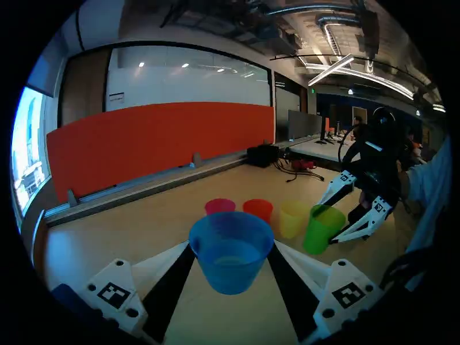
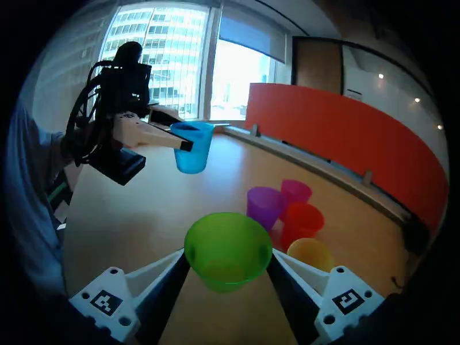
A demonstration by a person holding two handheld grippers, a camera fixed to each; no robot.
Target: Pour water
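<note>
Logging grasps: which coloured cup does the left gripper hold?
The blue cup, in the left gripper; the right gripper holds the green cup; other cups stand on the table.

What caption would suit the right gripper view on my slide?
Right tool grips a green cup while the left tool holds a blue cup above the table, four more cups standing nearby.

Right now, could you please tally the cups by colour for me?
blue cup: 1
green cup: 1
purple cup: 1
pink cup: 1
red cup: 1
yellow cup: 1
Total: 6 cups
</note>
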